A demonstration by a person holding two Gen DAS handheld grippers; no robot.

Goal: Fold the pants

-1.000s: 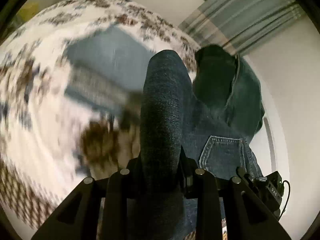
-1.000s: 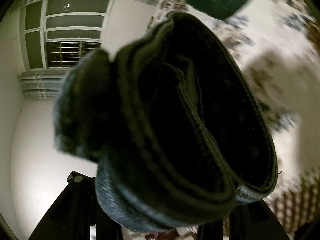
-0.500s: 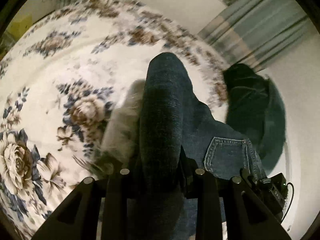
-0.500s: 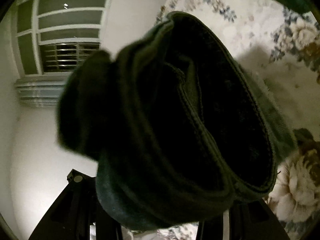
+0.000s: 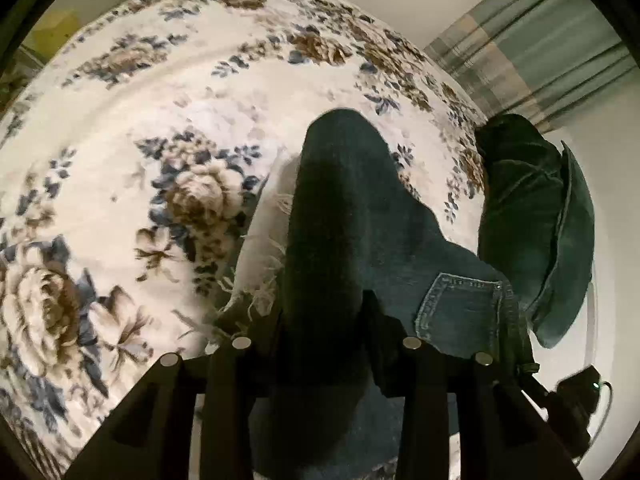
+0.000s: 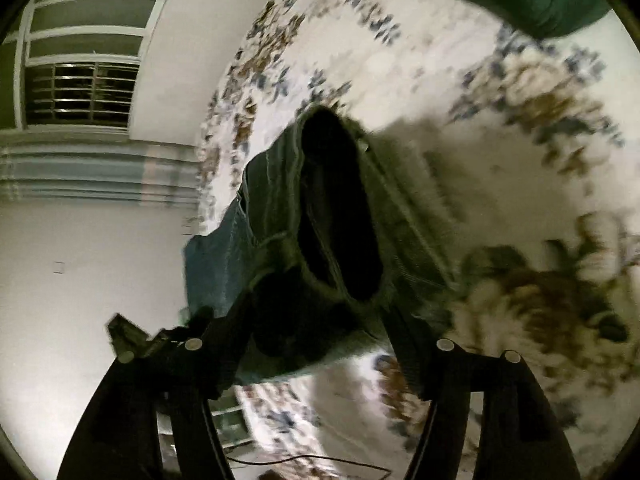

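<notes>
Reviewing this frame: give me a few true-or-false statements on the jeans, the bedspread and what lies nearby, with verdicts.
1. The jeans are dark blue denim. True.
2. The bedspread is plain white. False: it has a blue and brown flower print.
3. A stitched back pocket shows on the jeans. True.
4. A red pillow lies at the bed's edge. False: the pillow is dark green.
5. Denim sits between the left gripper fingers. True.

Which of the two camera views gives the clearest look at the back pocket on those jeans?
The left wrist view. The stitched back pocket shows sharply on the jeans, beside the left fingers. The right wrist view is blurred and shows mainly the dark waistband opening, no clear pocket.
</notes>
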